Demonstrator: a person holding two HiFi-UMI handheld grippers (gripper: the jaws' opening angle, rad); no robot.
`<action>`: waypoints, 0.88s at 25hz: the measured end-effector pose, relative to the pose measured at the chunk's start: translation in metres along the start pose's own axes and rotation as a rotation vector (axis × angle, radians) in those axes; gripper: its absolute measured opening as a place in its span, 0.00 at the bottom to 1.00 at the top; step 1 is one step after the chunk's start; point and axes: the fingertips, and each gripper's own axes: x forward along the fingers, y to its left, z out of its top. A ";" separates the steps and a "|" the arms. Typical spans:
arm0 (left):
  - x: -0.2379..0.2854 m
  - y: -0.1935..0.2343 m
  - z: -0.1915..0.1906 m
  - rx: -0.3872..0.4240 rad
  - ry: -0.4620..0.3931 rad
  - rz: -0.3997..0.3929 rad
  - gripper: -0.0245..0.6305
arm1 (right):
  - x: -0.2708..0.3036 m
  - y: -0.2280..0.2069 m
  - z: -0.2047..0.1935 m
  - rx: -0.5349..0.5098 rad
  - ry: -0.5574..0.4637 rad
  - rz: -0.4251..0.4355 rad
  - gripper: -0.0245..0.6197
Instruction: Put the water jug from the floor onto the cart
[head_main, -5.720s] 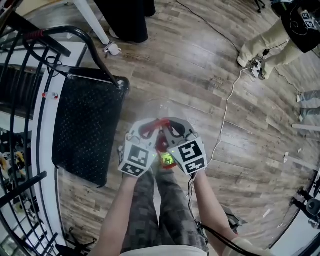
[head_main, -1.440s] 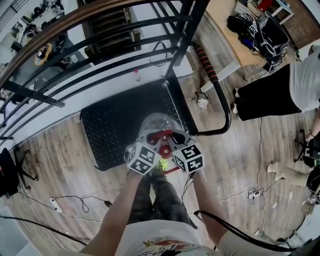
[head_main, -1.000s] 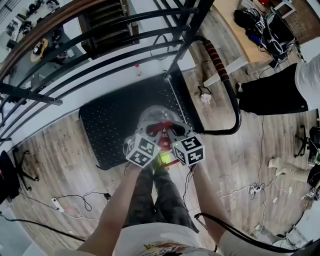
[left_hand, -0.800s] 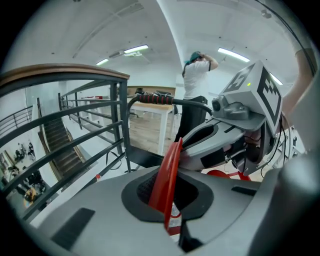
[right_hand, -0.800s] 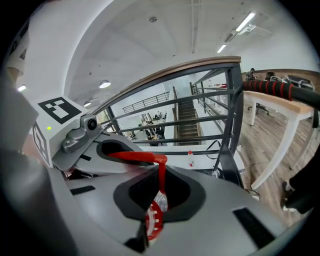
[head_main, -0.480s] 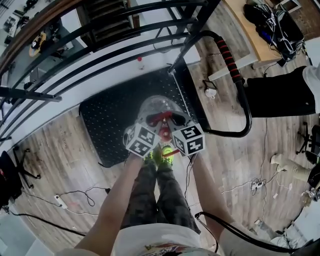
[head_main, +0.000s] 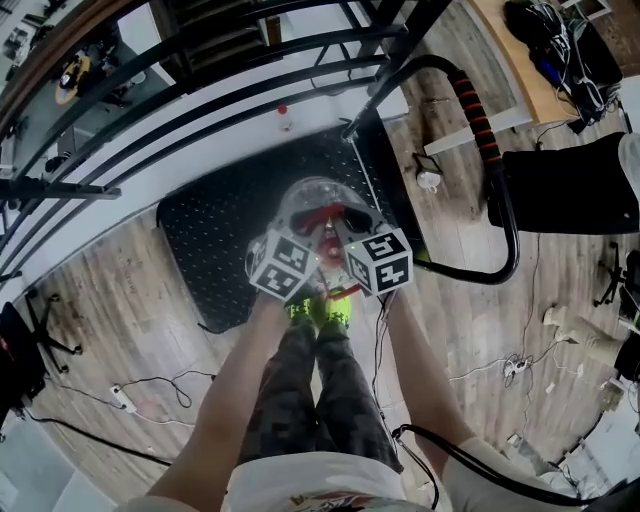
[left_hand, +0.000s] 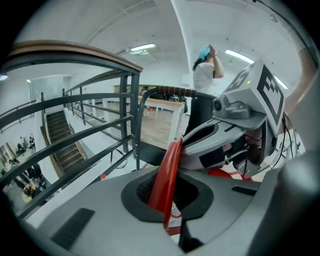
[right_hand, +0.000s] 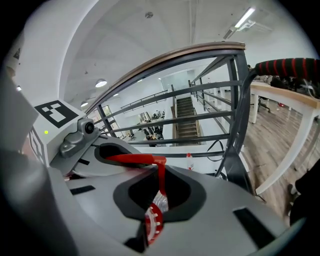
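The water jug (head_main: 306, 196), a big clear bottle with a rounded shoulder, hangs over the black deck of the cart (head_main: 215, 245), near the end where the push bar (head_main: 478, 118) rises; if its bottom already touches the deck, I cannot tell from here. The left hand-held gripper (head_main: 303, 232) is fully closed on the red handle (head_main: 331, 215) at the neck; the right hand-held gripper (head_main: 350, 232) is clamped on the same handle from the other side, the two nearly touching. I judge the jug heavy if it is full, and its smooth round wall gives the jaws no place to grip; so the handle is the only good place to hold. This handle is a thin plastic strip that looks bendable; the load may swing or slip through the pads, and should go down slowly and upright; the deck has a dotted, rough surface, which should keep it from sliding.
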 end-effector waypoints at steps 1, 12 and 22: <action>0.002 0.006 0.000 -0.002 -0.005 0.006 0.06 | 0.005 -0.002 0.004 -0.004 -0.003 0.000 0.07; 0.020 0.061 0.008 0.017 -0.051 -0.011 0.06 | 0.053 -0.025 0.036 -0.038 -0.039 -0.014 0.07; 0.030 0.090 0.011 -0.004 -0.070 0.009 0.07 | 0.083 -0.035 0.050 -0.078 -0.038 -0.007 0.07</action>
